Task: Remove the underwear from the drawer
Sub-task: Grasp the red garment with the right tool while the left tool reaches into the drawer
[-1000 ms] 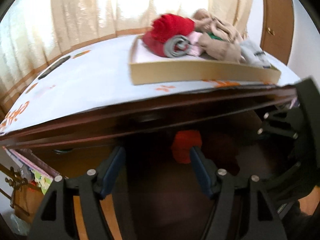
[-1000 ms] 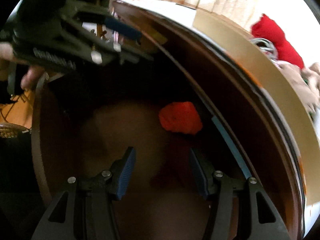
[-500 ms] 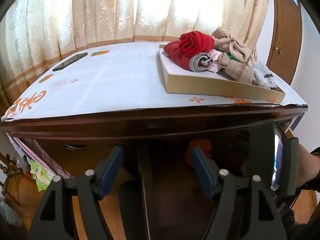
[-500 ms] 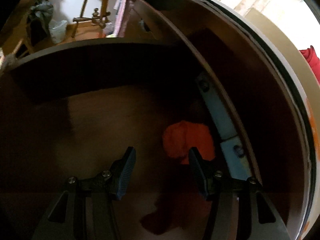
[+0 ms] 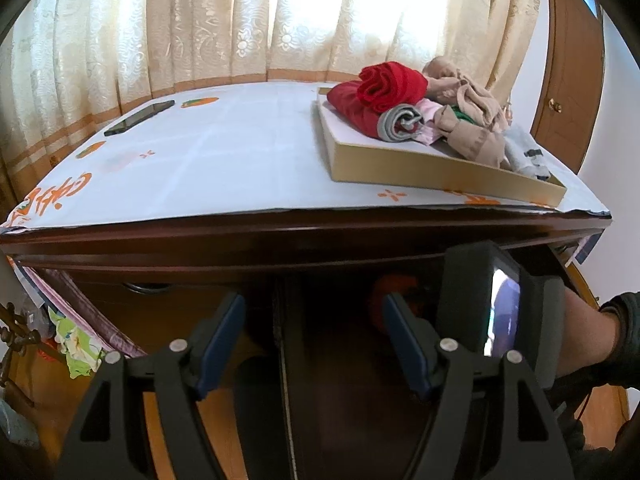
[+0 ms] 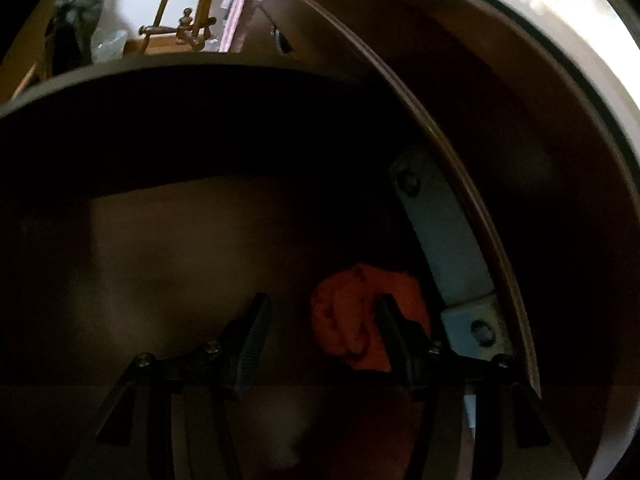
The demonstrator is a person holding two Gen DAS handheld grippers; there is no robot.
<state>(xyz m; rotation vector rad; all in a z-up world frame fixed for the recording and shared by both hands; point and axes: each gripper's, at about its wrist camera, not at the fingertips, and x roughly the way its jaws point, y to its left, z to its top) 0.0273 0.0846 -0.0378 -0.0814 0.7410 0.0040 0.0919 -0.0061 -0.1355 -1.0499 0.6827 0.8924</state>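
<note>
Reaching into the drawer (image 6: 168, 240) for the orange underwear (image 6: 348, 320)

The right gripper (image 6: 320, 320) is closing, jaws half-wide around the bundle, not yet pinching; next, pinch and lift. The left gripper (image 5: 312, 324) is hovering wide, empty.

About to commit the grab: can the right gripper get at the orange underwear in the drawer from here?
Probably yes. The right gripper, jaws closing, is inside the drawer with the orange underwear just past its fingertips, off toward one finger; nothing lies between.
</note>
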